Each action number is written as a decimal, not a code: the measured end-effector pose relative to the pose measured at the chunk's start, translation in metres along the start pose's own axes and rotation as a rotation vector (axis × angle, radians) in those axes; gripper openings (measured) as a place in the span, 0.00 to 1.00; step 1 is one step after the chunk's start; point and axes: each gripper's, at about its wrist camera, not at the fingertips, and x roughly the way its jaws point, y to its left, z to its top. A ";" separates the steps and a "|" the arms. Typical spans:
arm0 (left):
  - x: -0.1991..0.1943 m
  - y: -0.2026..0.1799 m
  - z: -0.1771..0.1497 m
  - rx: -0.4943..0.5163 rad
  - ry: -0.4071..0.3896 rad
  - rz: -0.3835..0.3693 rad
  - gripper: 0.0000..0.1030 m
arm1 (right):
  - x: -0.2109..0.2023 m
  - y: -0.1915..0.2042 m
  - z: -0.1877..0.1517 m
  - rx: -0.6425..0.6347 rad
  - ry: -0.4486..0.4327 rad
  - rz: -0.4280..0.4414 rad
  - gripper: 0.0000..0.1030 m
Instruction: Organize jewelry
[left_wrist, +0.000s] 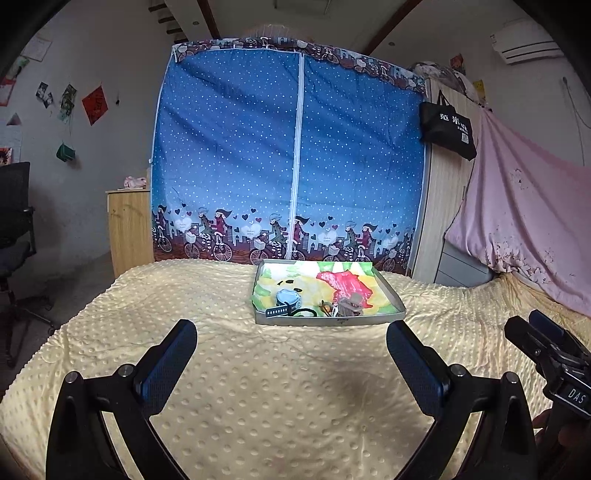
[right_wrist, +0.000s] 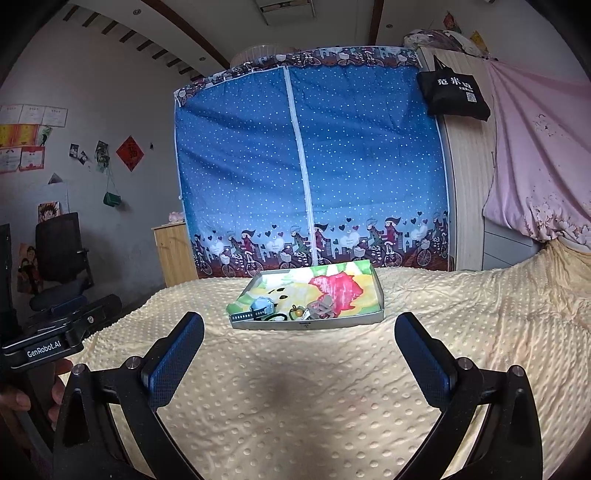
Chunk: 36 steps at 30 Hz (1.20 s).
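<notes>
Both your tongs are spread wide and holding nothing: left gripper (left_wrist: 291, 347), right gripper (right_wrist: 299, 341). The jewelry pile (left_wrist: 314, 304) sits in the shallow grey tray with colourful paper lining (left_wrist: 328, 320) on the bumpy cream blanket (left_wrist: 258, 387), ahead of both.

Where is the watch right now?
In both wrist views the watch lies in the tray's near-left corner on the yellow blanket, left of the black loop.

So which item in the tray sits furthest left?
The pale blue watch with its perforated strap; the black hair tie and brown trinkets lie to its right in the tray.
</notes>
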 end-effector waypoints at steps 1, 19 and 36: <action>0.000 0.000 -0.003 0.000 0.002 0.000 1.00 | 0.000 -0.001 -0.001 0.002 0.003 -0.002 0.99; 0.001 0.009 -0.038 0.018 0.024 0.055 1.00 | 0.007 0.000 -0.028 -0.051 0.058 -0.072 0.99; 0.004 0.007 -0.051 0.025 0.036 0.072 1.00 | 0.007 0.001 -0.036 -0.039 0.071 -0.087 0.99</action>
